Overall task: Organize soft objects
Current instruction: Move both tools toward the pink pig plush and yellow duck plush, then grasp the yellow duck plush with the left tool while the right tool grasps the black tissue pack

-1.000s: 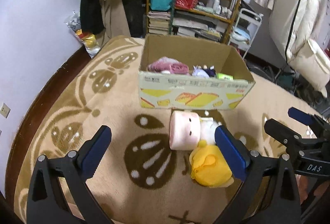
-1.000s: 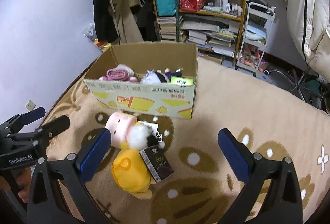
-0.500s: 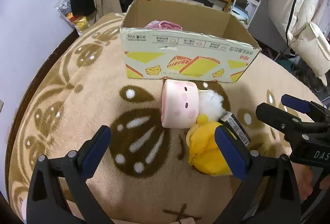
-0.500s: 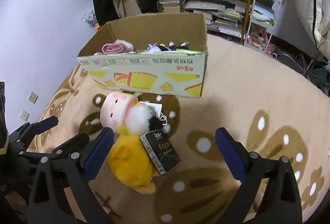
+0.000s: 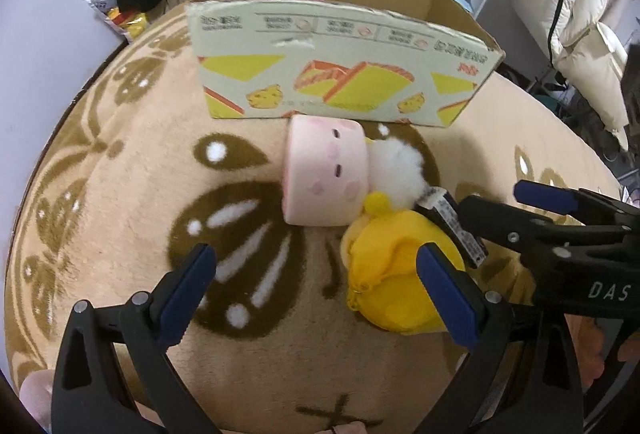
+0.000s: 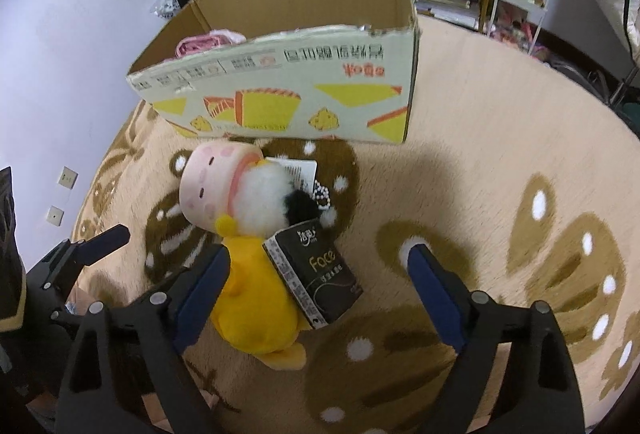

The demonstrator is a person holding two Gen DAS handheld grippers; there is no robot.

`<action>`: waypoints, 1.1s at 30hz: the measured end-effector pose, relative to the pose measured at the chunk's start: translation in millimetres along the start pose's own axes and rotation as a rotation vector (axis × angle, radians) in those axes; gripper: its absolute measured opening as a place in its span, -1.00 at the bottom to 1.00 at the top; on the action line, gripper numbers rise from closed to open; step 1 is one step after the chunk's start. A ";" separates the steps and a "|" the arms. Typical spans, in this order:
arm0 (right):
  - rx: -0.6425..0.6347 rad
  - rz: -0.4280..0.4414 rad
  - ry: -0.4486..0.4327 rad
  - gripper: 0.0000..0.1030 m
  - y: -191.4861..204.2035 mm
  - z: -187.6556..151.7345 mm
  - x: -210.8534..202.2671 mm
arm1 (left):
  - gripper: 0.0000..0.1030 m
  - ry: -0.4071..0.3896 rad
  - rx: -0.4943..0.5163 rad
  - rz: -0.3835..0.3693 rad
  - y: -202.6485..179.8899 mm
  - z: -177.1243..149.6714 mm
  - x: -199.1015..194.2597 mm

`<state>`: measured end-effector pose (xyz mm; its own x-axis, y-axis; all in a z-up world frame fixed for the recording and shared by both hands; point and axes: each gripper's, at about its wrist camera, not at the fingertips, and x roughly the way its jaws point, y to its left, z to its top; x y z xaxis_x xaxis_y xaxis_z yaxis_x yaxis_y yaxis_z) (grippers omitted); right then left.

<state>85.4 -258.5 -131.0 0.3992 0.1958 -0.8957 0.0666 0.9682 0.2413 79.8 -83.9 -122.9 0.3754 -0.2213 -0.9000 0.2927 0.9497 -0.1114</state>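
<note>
The left gripper (image 5: 316, 286) stands wide with nothing between its pads; it has come down toward the rug (image 5: 120, 194) over the last second, and the cluster of toys now looms much larger in its view. Just ahead of it lies the pink cylindrical plush (image 5: 324, 174), on its side and close against the front wall of the printed cardboard box (image 5: 340, 74). Pressed to its right are a white fluffy toy (image 5: 396, 170) and, nearer the camera, the yellow plush (image 5: 384, 274), all touching. Leaning on the yellow plush is a black tissue pack (image 6: 316, 274). The right gripper (image 6: 320, 286) has dropped as well; its jaws are closing from their widest, with the tissue pack and the edge of the yellow plush between them but not yet pinched. This looks like the approach for the next pick, with the box, already holding a pink folded item (image 6: 200, 44), as the likely destination.
</note>
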 end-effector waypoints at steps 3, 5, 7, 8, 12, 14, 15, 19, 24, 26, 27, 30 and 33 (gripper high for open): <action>0.009 0.009 0.014 0.77 -2.1 -0.5 4.7 | 0.93 0.010 0.012 -0.006 -6.6 -0.1 4.8; 0.016 0.013 0.024 0.76 -3.4 -0.2 8.3 | 0.93 0.019 0.018 -0.015 -10.2 -0.5 8.5; 0.020 0.018 0.033 0.75 -4.3 0.2 12.3 | 0.93 0.025 0.020 -0.022 -12.8 -1.1 10.7; 0.021 0.021 0.038 0.75 -4.6 0.7 13.9 | 0.93 0.030 0.020 -0.026 -14.1 -1.4 12.4; 0.024 0.028 0.065 0.54 -4.9 1.6 23.2 | 0.93 0.054 0.013 -0.053 -20.0 -0.7 20.4; 0.030 0.035 0.084 0.49 -6.6 1.4 28.2 | 0.93 0.064 0.013 -0.060 -23.2 -1.0 24.5; 0.037 0.035 0.093 0.47 -7.5 0.7 31.4 | 0.93 0.068 0.011 -0.065 -24.0 -1.0 26.2; 0.059 0.048 0.120 0.19 -13.6 -0.2 37.0 | 0.93 0.077 -0.010 -0.097 -27.6 -1.2 32.6; 0.088 0.048 0.111 -0.22 -22.0 -0.5 34.8 | 0.93 0.085 -0.020 -0.080 -34.9 -0.9 42.0; 0.093 0.048 0.091 -0.37 -24.5 0.5 30.3 | 0.93 0.088 -0.019 -0.083 -37.9 -0.7 44.6; 0.096 0.047 0.084 -0.39 -25.9 0.9 28.7 | 0.93 0.089 -0.014 -0.080 -40.2 -0.7 46.1; 0.132 0.066 0.087 -0.41 -33.2 1.6 29.4 | 0.93 0.110 -0.007 -0.072 -46.7 -1.2 53.8; 0.164 0.073 0.088 -0.41 -40.0 2.7 30.0 | 0.93 0.132 -0.021 -0.085 -52.2 -1.8 60.4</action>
<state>97.2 -291.7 -166.5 0.3271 0.2847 -0.9011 0.1914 0.9138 0.3582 85.6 -146.4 -172.2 0.2307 -0.2712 -0.9345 0.2995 0.9335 -0.1970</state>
